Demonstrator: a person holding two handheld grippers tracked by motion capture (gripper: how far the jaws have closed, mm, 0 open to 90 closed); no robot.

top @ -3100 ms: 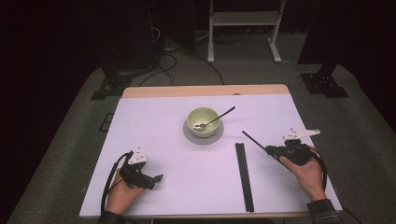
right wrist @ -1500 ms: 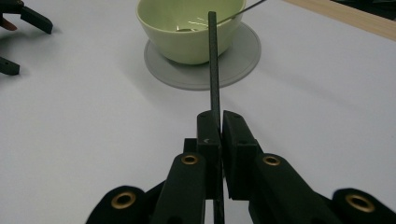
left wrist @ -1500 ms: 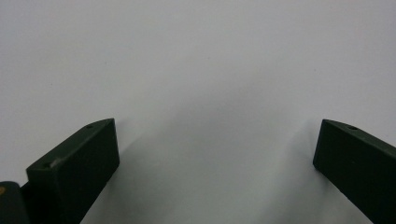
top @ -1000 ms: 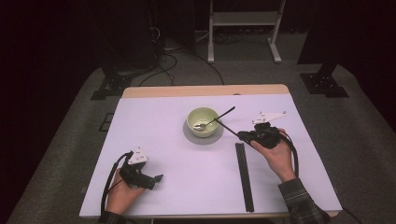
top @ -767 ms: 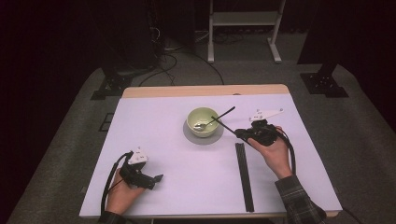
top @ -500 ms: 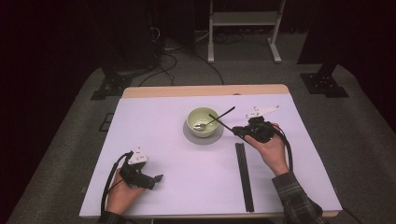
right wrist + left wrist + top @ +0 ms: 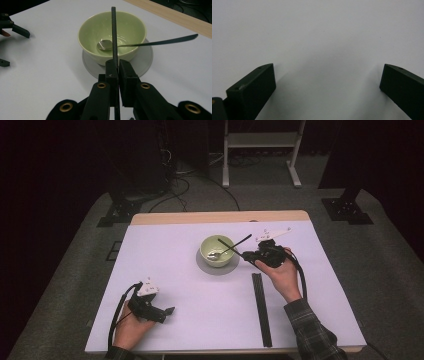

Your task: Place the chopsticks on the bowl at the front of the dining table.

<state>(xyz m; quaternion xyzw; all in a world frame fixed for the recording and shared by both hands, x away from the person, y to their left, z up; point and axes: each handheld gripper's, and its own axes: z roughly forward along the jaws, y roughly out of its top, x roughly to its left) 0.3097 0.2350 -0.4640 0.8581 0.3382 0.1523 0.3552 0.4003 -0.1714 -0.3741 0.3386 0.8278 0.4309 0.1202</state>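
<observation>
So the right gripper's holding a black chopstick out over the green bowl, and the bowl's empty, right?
Not quite. The right gripper does hold a black chopstick over the green bowl, but the bowl is not empty: a spoon rests in it, as the right gripper view shows.

Brightly lit table [image 7: 180,285], dark surroundings, soft shadows; the nearest jaws look perhaps slightly blurred.

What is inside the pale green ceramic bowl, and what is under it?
Inside the pale green ceramic bowl lies a metal spoon, its dark handle leaning over the rim. Under the bowl is a round grey coaster; its middle is covered by the bowl.
</observation>
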